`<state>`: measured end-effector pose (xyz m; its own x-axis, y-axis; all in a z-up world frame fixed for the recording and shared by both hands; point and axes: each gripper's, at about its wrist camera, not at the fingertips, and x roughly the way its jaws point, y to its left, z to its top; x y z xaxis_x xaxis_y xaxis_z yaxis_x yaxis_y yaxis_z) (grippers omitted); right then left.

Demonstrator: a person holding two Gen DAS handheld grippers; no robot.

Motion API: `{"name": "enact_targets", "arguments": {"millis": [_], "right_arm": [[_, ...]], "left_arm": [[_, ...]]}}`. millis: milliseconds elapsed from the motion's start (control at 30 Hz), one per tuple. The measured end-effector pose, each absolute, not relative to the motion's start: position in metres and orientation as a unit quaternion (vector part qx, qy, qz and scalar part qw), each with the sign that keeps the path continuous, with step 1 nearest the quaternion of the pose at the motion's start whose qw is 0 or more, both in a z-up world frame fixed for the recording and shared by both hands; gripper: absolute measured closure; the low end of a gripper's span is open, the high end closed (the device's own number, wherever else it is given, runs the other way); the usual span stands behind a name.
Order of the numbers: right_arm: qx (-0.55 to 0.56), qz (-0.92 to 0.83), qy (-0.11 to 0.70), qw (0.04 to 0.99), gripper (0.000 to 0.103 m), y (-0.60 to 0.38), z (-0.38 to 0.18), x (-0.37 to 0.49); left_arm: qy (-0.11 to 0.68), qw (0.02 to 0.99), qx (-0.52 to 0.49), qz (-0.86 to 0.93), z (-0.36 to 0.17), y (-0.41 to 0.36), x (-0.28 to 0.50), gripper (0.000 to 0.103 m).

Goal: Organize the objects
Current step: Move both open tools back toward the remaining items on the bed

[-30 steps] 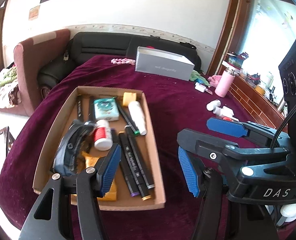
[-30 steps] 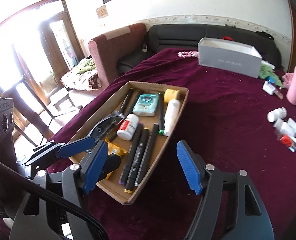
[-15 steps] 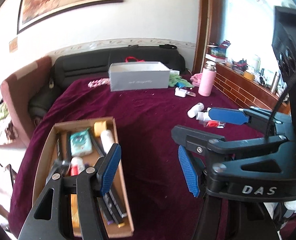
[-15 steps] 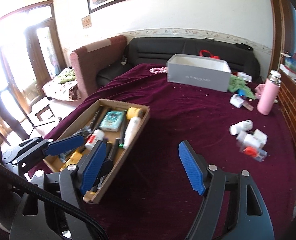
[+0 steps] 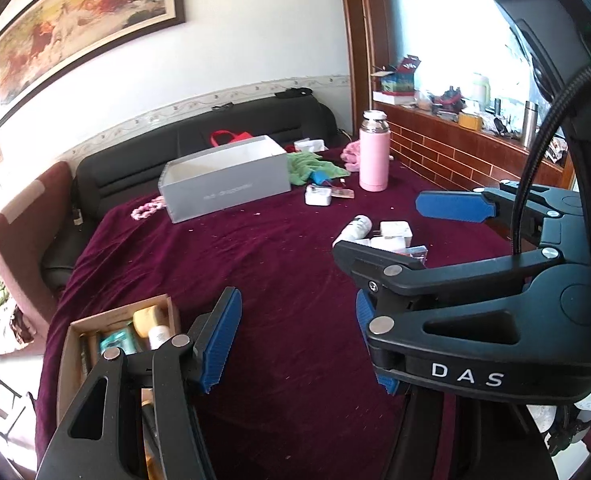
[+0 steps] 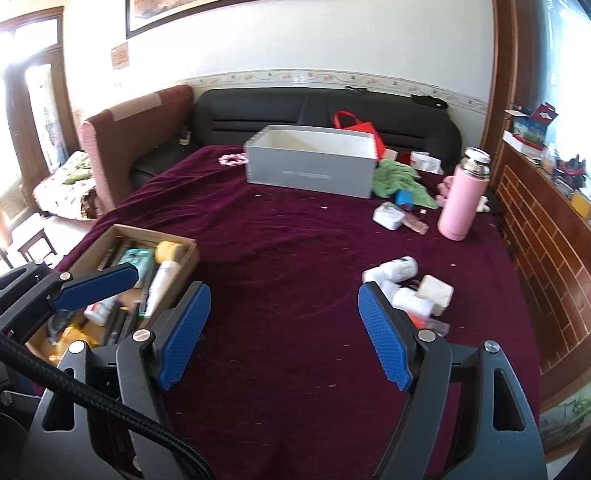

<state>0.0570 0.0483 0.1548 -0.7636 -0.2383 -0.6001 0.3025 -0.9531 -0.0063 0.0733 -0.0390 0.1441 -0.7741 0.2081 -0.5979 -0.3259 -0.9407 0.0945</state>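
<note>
An open cardboard box (image 6: 189, 246) holds markers, small bottles and a yellow item; it sits at the lower left in both views (image 5: 167, 304). A cluster of small white bottles and chargers (image 6: 409, 286) lies on the maroon cloth at the right (image 5: 387, 232). My right gripper (image 6: 283, 336) is open and empty, and its right pad is just in front of that cluster. My left gripper (image 5: 295, 336) is open and empty over bare cloth beside the box. One of the right gripper's fingers (image 5: 455, 206) crosses the left wrist view and hides part of the cluster.
A grey open box (image 6: 311, 172) stands at the back, with a pink bead bracelet (image 6: 233, 159) to its left. Right of the box lie a green cloth (image 6: 399, 184), a white charger (image 6: 389, 214) and a pink flask (image 6: 461, 204). A brick ledge (image 6: 555, 240) runs along the right edge.
Both grippers swung right and rose, away from the cardboard box. The box slid to the lower left of both views, and the white cluster came near. The right jaws opened slightly wider.
</note>
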Motion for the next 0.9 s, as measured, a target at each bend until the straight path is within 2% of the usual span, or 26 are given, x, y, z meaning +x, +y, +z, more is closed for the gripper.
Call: {"name": "enact_targets", "arguments": {"millis": [700,833,900], "right_arm": [[0.366,-0.926,0.03,0.088,0.027,0.122,0.102,-0.012],[0.38,-0.919,-0.021,0.102,0.027,0.146,0.093,-0.032],[0.382,-0.912,-0.089,0.119,0.027,0.171,0.089,-0.044]], "left_arm": [[0.054,0.149,-0.406,0.9,0.071,0.001,0.003,0.049],[0.034,0.144,-0.428,0.892,0.052,-0.005,-0.003,0.049],[0.023,0.144,-0.436,0.888,0.043,-0.01,-0.005,0.049]]}}
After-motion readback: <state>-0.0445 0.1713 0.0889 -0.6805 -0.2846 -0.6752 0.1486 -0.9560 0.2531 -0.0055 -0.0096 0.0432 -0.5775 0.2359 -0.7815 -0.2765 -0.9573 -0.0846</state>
